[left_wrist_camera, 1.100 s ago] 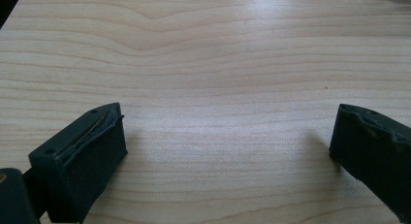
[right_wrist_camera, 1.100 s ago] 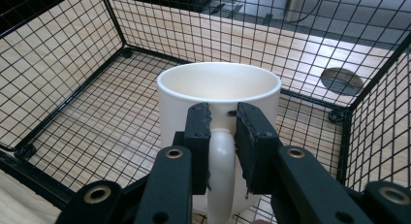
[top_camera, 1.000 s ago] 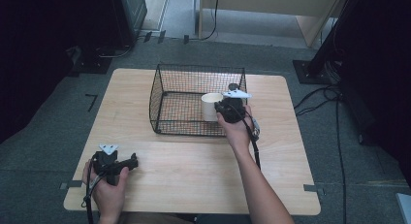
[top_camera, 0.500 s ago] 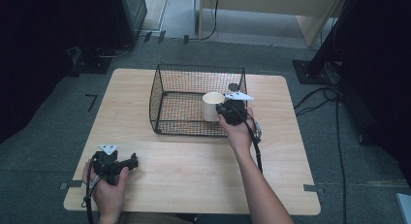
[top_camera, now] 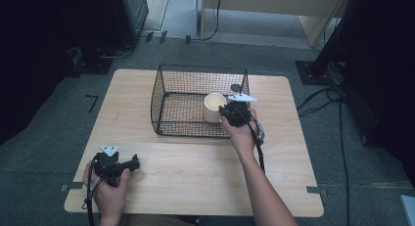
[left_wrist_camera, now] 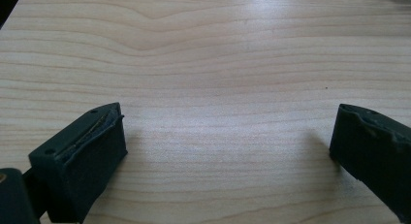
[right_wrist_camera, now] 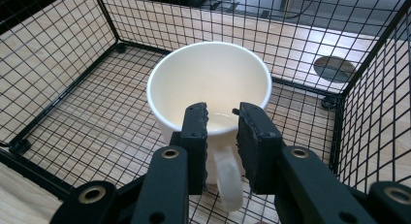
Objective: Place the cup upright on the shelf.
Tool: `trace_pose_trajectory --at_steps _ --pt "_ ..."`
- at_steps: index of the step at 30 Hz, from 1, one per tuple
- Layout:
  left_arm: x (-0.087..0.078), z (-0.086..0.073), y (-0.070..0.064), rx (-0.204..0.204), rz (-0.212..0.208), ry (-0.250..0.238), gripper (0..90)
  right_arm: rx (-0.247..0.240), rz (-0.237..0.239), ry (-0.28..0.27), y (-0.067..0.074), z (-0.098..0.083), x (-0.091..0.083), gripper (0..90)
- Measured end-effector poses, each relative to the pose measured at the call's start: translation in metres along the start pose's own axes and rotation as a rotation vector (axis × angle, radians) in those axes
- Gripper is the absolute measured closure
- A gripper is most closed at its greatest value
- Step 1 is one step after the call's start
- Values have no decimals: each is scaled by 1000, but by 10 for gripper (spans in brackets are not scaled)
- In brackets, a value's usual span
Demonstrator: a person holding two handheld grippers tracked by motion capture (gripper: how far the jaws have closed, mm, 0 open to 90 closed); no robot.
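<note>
A cream mug (top_camera: 214, 107) stands upright inside a black wire basket (top_camera: 166, 91) at the back middle of the wooden table (top_camera: 195, 177). My right gripper (top_camera: 223, 111) reaches over the basket's near right side. In the right gripper view the mug (right_wrist_camera: 208, 78) is empty, and my right gripper (right_wrist_camera: 221, 117) is shut on its handle, one jaw on each side just below the rim. Near the table's front left corner my left gripper (top_camera: 134, 162) stands open. In the left gripper view, my left gripper (left_wrist_camera: 228, 136) has only bare wood between its jaws.
The basket's wire walls (right_wrist_camera: 58, 44) close around the mug on all sides, with its top open. A round grey grommet (right_wrist_camera: 333, 69) sits in the tabletop beyond the basket's far right corner. Cables trail from both grippers. Dark equipment stands on the floor around the table.
</note>
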State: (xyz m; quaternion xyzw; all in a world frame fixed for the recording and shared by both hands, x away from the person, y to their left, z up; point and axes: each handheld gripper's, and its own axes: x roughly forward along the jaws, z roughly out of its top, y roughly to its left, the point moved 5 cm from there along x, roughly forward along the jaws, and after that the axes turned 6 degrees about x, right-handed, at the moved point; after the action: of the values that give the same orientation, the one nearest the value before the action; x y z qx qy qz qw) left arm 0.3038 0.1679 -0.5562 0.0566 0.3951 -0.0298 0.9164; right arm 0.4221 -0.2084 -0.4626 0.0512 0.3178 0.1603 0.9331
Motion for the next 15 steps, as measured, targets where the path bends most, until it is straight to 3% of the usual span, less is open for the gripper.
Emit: trace_pose_trajectory --at_steps 10,15 --pt "0 0 0 0 0 0 0 -5 -2 -6 0 2 -2 722" --pt "0 0 0 0 0 0 0 -15 34 -22 4 3 -14 671"
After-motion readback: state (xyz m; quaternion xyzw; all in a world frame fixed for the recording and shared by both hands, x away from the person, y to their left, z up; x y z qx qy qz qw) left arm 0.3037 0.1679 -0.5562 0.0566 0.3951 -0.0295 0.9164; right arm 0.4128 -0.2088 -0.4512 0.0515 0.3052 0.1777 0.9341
